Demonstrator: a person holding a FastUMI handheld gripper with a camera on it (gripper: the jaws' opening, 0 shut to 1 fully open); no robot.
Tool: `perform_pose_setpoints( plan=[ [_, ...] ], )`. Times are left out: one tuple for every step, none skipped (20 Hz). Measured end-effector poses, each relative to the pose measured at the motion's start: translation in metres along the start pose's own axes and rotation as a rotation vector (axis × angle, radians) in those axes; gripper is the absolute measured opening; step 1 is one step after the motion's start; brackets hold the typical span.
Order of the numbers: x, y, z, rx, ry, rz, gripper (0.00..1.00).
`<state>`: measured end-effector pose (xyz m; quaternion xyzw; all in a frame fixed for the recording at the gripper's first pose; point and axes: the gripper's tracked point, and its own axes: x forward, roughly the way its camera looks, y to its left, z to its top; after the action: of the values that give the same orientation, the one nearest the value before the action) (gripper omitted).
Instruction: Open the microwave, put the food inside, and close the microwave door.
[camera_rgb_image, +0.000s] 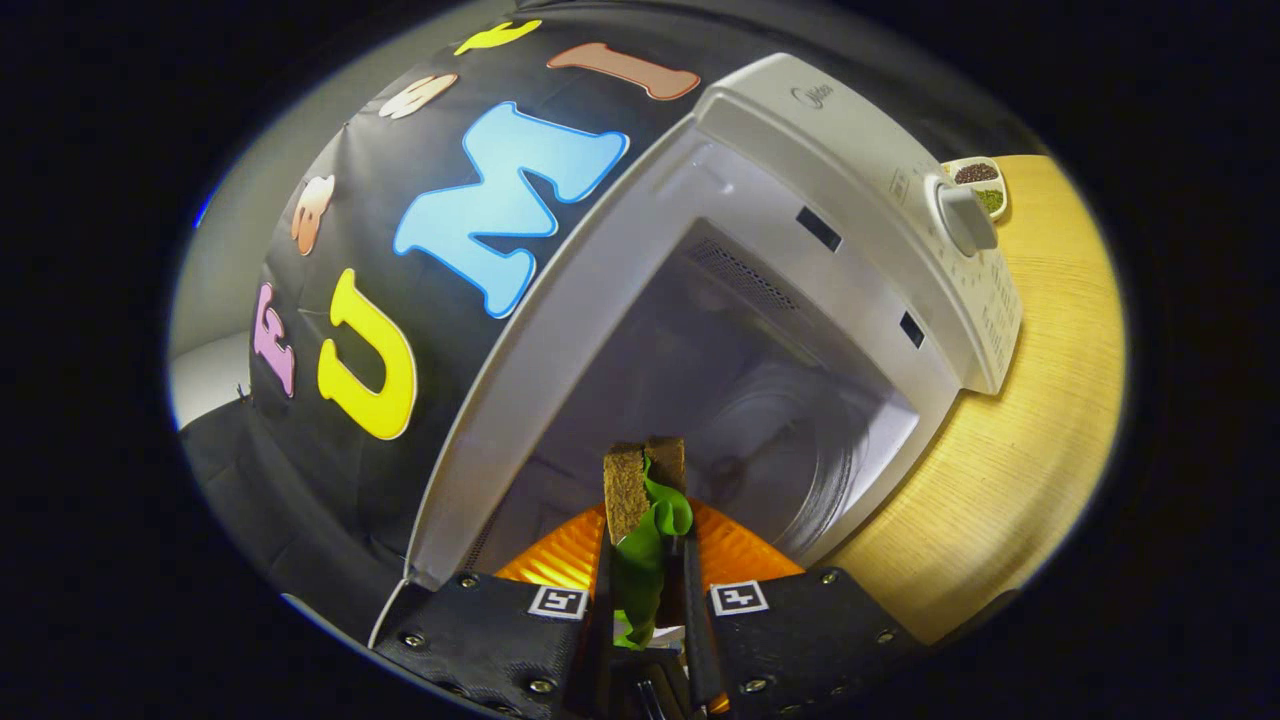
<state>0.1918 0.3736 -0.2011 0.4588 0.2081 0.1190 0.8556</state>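
Note:
My gripper (645, 560) is shut on a sandwich (640, 490) of two brown bread slices with green lettuce hanging between them. An orange plate (560, 555) lies just under the sandwich, partly hidden by the fingers. Right ahead stands the white microwave (850, 150) with its cavity (720, 380) showing. The round glass turntable (790, 440) rests on the cavity floor, just beyond the sandwich. A round knob (965, 215) sits on the control panel to the right of the cavity. The view is tilted, so the microwave leans.
The microwave stands on a light wooden table (1010, 450). A small white dish (980, 180) with dark and green contents sits on the table past the control panel. The booth's black cloth wall (330, 430) hangs to the left of the microwave.

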Motion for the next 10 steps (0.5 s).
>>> perform_pose_setpoints(
  plan=[
    [0.006,-0.006,0.000,-0.016,-0.001,-0.013,0.30],
    [0.012,-0.011,0.001,-0.017,-0.004,-0.019,0.30],
    [0.016,-0.015,0.002,-0.014,-0.003,-0.027,0.30],
    [0.020,-0.020,0.004,-0.029,-0.003,-0.045,0.30],
    [0.021,-0.027,0.006,-0.064,-0.003,-0.070,0.31],
    [0.022,-0.033,0.008,-0.107,-0.003,-0.097,0.33],
    [0.021,-0.042,0.009,-0.161,0.000,-0.135,0.43],
    [0.021,-0.048,0.010,-0.196,0.011,-0.154,0.48],
    [0.020,-0.051,0.006,-0.228,0.033,-0.161,0.63],
    [0.017,-0.057,0.003,-0.271,0.052,-0.182,0.71]
  ],
)
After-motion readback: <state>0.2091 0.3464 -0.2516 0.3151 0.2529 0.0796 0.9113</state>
